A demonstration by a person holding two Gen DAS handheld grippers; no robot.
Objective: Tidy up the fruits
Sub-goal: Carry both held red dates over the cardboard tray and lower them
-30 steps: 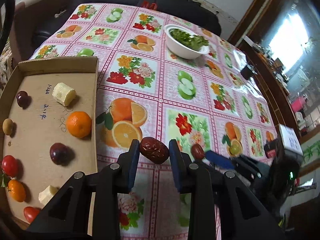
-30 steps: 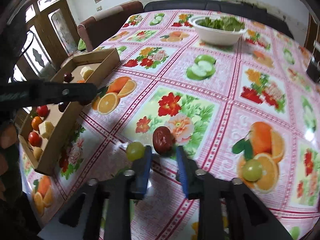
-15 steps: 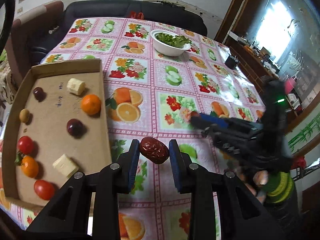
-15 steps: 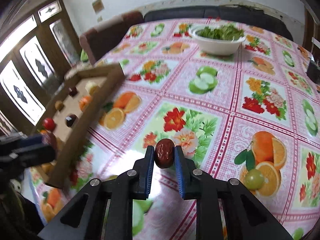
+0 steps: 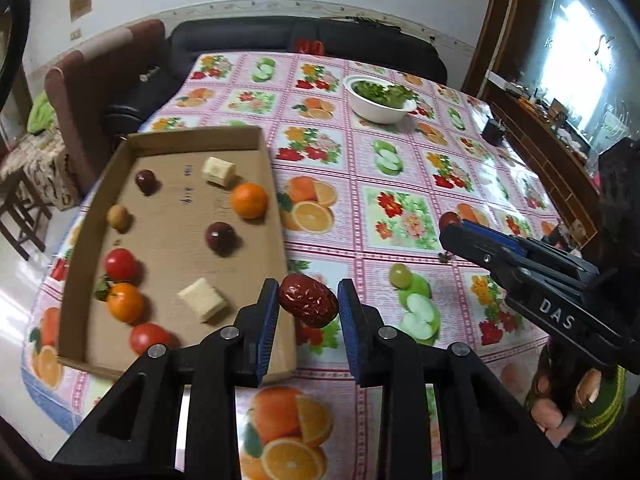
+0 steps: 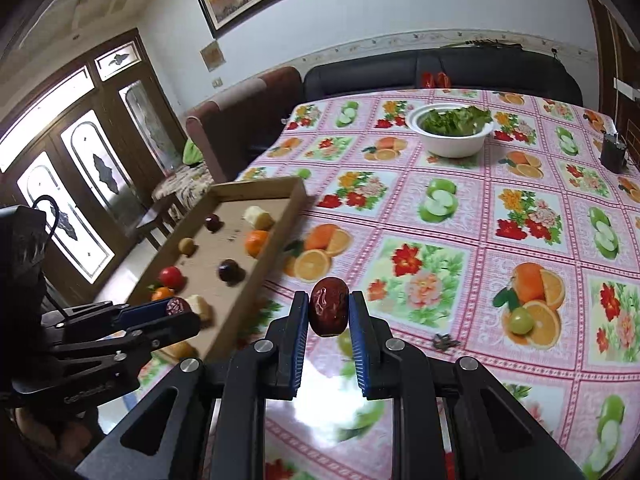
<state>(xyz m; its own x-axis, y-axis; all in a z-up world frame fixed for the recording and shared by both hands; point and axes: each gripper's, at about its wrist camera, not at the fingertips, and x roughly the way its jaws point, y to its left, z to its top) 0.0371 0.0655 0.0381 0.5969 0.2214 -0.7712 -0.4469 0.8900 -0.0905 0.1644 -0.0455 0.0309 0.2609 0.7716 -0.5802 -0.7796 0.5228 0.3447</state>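
**A:** So, biggest first: the surface (image 6: pixel 460 200) with its fruit-print cloth, and at nine o'clock on it the cardboard tray (image 5: pixel 276 200). What's in it?

**B:** Tangerines, tomatoes, dark round fruits and pale cut chunks, spread apart. A white bowl of greens (image 6: pixel 452 136) sits far off at twelve o'clock.

**A:** What changed in the last second?

**B:** The right gripper (image 6: pixel 329 314) closed on a red date (image 6: pixel 329 312) that lay on the cloth, and lifted it. Its fingers now pinch the date narrowly, clear of the cloth.

**A:** And the left gripper (image 5: pixel 308 306)?

**B:** Its fingers hold a second red date (image 5: pixel 308 305), now just over the tray's near right edge, having drifted toward it.

**A:** Meaning?

**B:** Both dates look ready to be placed in the tray. A green grape (image 5: pixel 401 274) at two o'clock of the left date still waits on the cloth.
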